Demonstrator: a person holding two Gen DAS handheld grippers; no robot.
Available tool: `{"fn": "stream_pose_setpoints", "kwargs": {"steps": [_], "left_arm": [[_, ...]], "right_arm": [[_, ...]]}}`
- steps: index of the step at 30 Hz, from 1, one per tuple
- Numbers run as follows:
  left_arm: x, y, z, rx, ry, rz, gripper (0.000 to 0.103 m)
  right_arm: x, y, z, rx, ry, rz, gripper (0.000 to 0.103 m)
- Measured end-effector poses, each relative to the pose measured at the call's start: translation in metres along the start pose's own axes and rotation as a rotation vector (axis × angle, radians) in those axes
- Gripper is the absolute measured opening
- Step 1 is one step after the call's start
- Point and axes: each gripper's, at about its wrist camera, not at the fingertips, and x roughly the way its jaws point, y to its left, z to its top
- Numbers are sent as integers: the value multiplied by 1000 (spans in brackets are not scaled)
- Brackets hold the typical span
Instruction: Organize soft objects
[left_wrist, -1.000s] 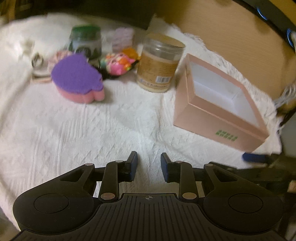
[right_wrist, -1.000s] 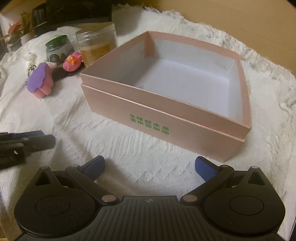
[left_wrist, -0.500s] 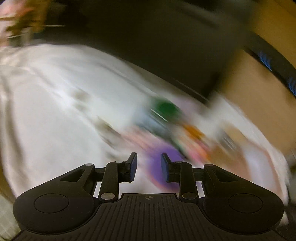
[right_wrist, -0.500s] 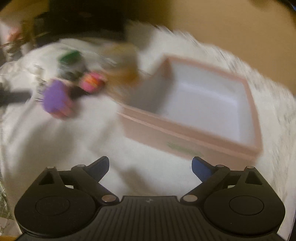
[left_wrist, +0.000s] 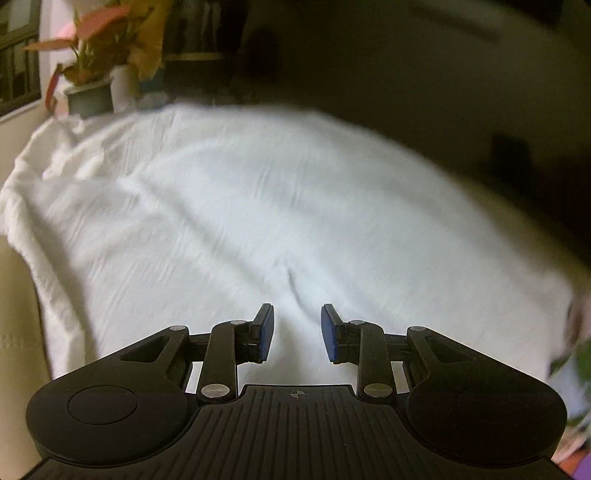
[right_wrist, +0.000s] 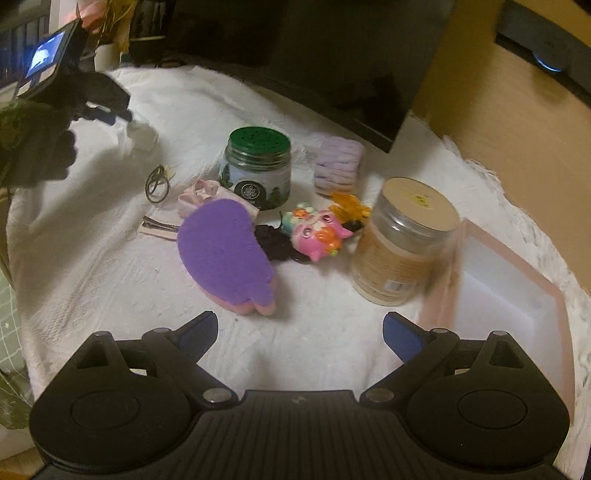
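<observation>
The purple-topped, pink-based foam sponge (right_wrist: 226, 254) lies flat on the white textured cloth (right_wrist: 110, 280), just ahead of our right gripper (right_wrist: 300, 328), whose jaws stand wide apart and hold nothing. We judge the grasp works best across the sponge's narrow width, with light pressure. The open pink cardboard box (right_wrist: 517, 295) waits at right. The clear beige-lidded jar (right_wrist: 402, 251) stands between sponge and box, so we lift over it. Our left gripper (left_wrist: 297, 328), jaws narrowly apart and empty, faces bare cloth.
</observation>
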Motion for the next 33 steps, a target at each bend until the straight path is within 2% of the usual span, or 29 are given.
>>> {"fn": "stream_pose_setpoints", "kwargs": {"steps": [2,6,7,10,14,18,21,23,25,26,27,28,31,33], "left_arm": [[5,10,-9,-26,38,-39,31],[10,36,-9,-242,31,-299,32],[12,41,-8,-301,29,-342,32],[19,45,-6,-395,28,-408,32],[27,38,-1,-443,51,-469,32],[35,34,11,-460,31,-468,34],[35,36,18,-506,18,-429,34],[35,34,25,-509,26,-373,34],[36,28,35,-460,52,-276,34],[37,24,39,-429,72,-228,38],[37,21,39,-406,88,-204,47],[35,19,37,-391,90,-187,49],[29,18,31,-378,101,-209,49],[31,29,28,-444,116,-258,49]], "right_arm": [[8,3,1,4,17,-3,97],[16,11,1,4,30,18,97],[18,14,2,-4,29,19,97],[21,19,5,-18,37,10,97],[20,18,6,-21,51,-3,97],[22,19,7,-36,59,-28,97],[21,24,9,-55,56,-35,97],[22,29,9,-77,53,-36,97],[22,33,10,-95,52,-33,97],[22,35,10,-101,51,-30,97],[22,37,11,-106,50,-29,97],[21,39,12,-112,47,-28,97],[20,40,14,-116,35,-32,97],[19,39,15,-112,33,-37,97]]}}
